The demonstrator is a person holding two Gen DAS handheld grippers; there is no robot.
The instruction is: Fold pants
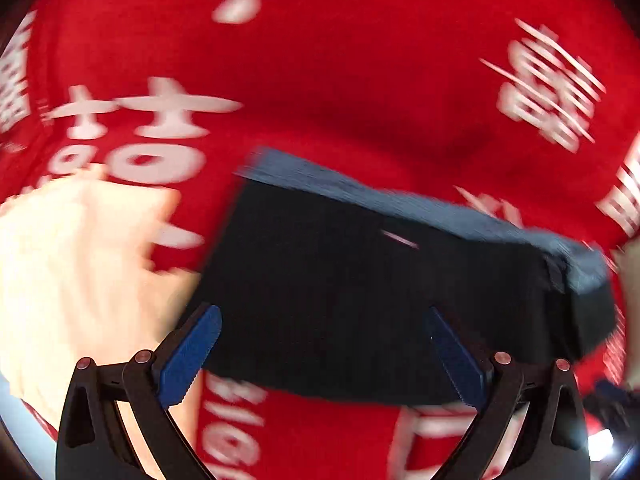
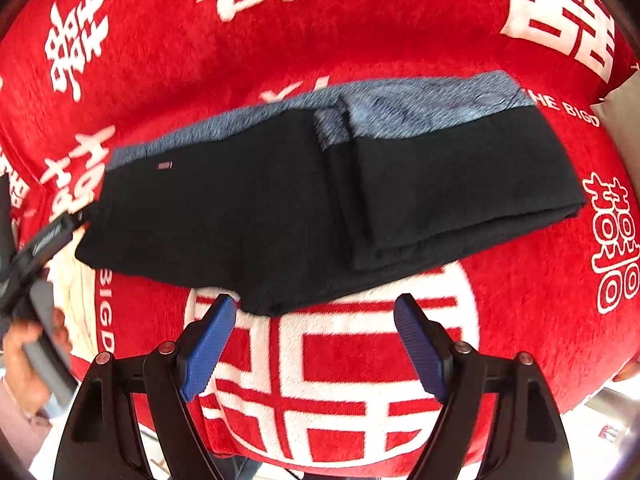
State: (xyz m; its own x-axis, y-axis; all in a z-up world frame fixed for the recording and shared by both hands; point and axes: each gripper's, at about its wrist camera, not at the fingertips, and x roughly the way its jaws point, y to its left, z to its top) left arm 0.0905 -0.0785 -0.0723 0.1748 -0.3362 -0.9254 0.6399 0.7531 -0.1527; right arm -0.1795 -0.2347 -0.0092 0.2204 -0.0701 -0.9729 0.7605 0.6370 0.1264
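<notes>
Black pants (image 2: 280, 216) with a grey-blue waistband lie folded into a compact bundle on the red cloth. The right wrist view shows one panel folded over the other, the waistband along the far edge. My right gripper (image 2: 314, 320) hangs open just above the cloth at the bundle's near edge, nothing between its blue pads. The left wrist view is blurred; there the pants (image 1: 360, 280) lie under my left gripper (image 1: 324, 324), which stands open with its blue fingers wide apart and nothing gripped. The left gripper's body (image 2: 44, 240) and the hand holding it show at the left of the right wrist view.
A red blanket (image 2: 360, 40) with large white characters covers the whole surface. A cream-coloured cloth (image 1: 60, 272) lies left of the pants. A pale object (image 2: 620, 100) sits at the right edge. The blanket's edge drops off in the near foreground.
</notes>
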